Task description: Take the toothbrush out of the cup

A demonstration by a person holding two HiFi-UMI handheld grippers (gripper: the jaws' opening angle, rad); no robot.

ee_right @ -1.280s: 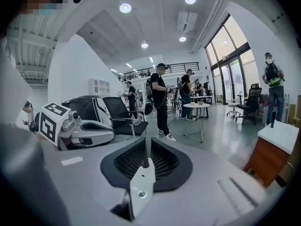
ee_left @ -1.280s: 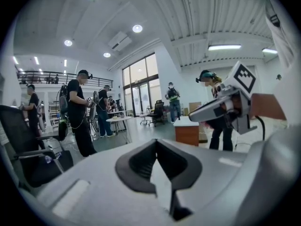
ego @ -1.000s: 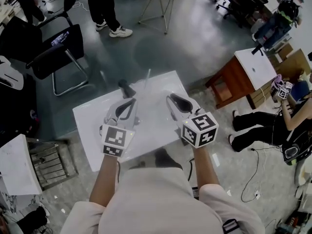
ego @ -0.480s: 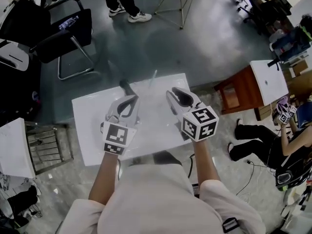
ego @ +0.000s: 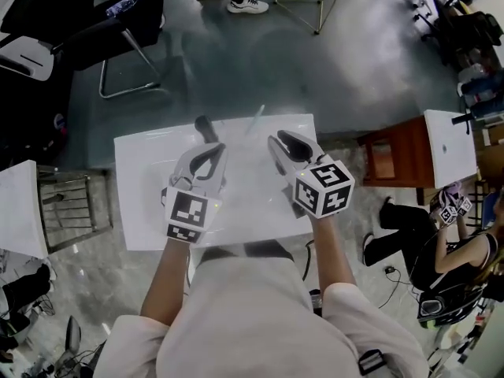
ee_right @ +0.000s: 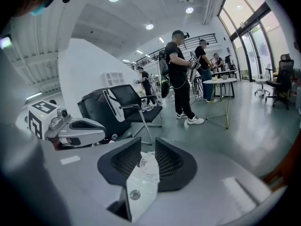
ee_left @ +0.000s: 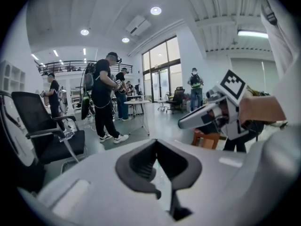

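Note:
A thin pale toothbrush point(ego: 254, 121) slants at the far edge of the white table point(ego: 142, 211). Whether it stands in a cup there I cannot tell. In the right gripper view a clear round cup-like thing point(ee_right: 148, 164) sits between the jaws of my right gripper point(ee_right: 148, 147), which are opening with a gap at the tips. My right gripper point(ego: 276, 139) hovers over the table's right half. My left gripper point(ego: 217, 147) hangs over the middle, its jaws point(ee_left: 156, 142) meeting at the tips with nothing seen between them. A small dark object point(ego: 206, 128) lies just ahead of it.
A black chair point(ego: 118, 14) stands beyond the table at the left. At the right are a brown side table point(ego: 394, 160) with a white top and a seated person point(ego: 441, 250). A second white table point(ego: 16, 211) is at the left, and people stand further off.
The head view has swung, so the table now lies squarer in the frame. Both grippers stay in about the same place above it.

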